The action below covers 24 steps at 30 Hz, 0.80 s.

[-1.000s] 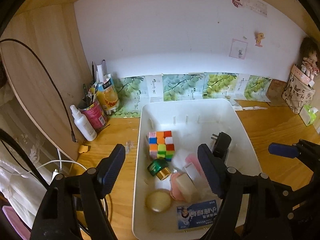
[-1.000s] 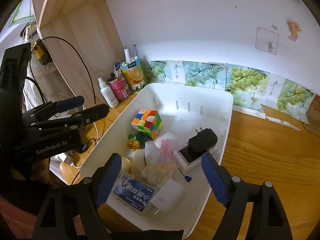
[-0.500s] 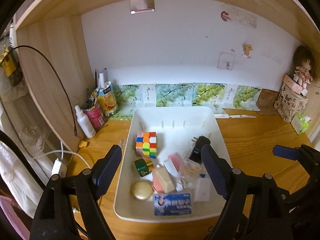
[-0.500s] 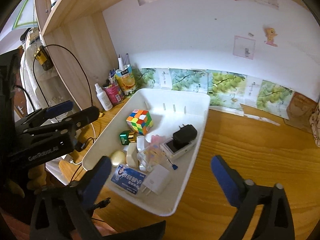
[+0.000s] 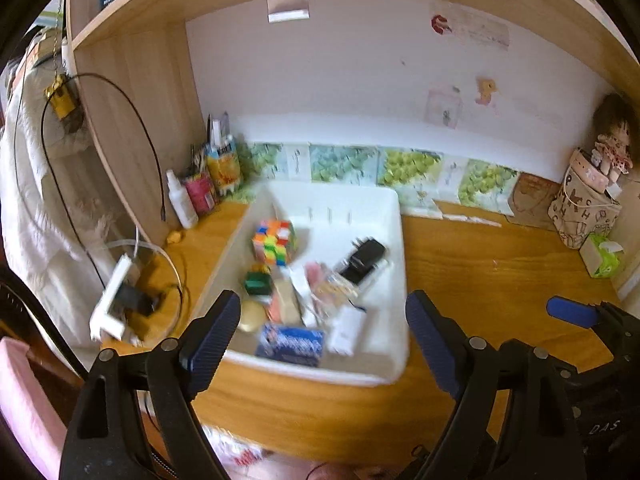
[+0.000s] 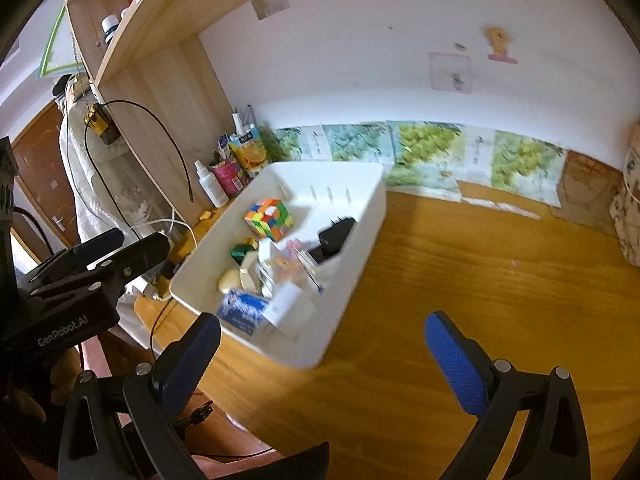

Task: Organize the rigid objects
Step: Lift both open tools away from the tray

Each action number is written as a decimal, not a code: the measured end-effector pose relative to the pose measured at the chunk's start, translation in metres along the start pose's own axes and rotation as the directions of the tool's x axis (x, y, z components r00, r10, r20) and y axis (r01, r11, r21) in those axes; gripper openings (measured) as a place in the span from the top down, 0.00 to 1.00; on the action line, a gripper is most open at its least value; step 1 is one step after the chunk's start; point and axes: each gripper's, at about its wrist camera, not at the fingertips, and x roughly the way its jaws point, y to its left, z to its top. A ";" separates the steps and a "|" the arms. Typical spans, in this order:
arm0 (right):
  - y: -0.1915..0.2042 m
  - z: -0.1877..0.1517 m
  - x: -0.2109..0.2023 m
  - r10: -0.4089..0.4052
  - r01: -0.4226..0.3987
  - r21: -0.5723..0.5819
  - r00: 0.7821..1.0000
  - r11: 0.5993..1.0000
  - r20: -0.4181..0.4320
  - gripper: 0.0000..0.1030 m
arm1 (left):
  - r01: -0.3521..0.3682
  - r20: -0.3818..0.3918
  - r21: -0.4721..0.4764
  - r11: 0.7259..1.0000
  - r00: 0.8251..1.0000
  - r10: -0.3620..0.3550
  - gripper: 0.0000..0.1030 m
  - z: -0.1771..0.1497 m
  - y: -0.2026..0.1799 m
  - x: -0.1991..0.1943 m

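L tongs [image 5: 322, 324]: spread wide, empty, held back over desk edge before the bin [image 5: 394, 216]. Bin sits on desk [image 5: 500, 272], left of centre. Inside, L to R: cube [image 5: 274, 242], green jar [image 5: 258, 282], blue box [image 5: 290, 342], white plug [image 5: 346, 330], black charger [image 5: 362, 258], all heaped tog. R tongs [image 6: 322, 354]: spread, empty, over bare desk. Step, my guess: either sorting done w/ things binned, or unpacking abt to start. Can't tell which.
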 end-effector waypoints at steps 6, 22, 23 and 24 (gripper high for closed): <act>-0.033 -0.026 -0.024 -0.008 0.010 0.061 0.999 0.998 -0.042 0.01 | -0.003 -0.058 0.004 1.000 0.998 0.003 0.16 -0.023 -0.031 -0.010; -0.052 -0.061 -0.043 -0.072 0.091 0.126 0.985 0.988 -0.154 0.01 | 0.046 -0.098 0.047 0.998 0.994 -0.041 0.04 -0.032 -0.060 -0.014; -0.052 -0.060 -0.043 -0.075 0.095 0.131 0.985 0.987 -0.155 0.01 | 0.049 -0.096 0.048 0.998 0.994 -0.044 0.03 -0.031 -0.059 -0.014; -0.051 -0.059 -0.044 -0.079 0.100 0.133 0.985 0.986 -0.156 0.01 | 0.058 -0.094 0.050 0.997 0.994 -0.053 0.03 -0.029 -0.059 -0.013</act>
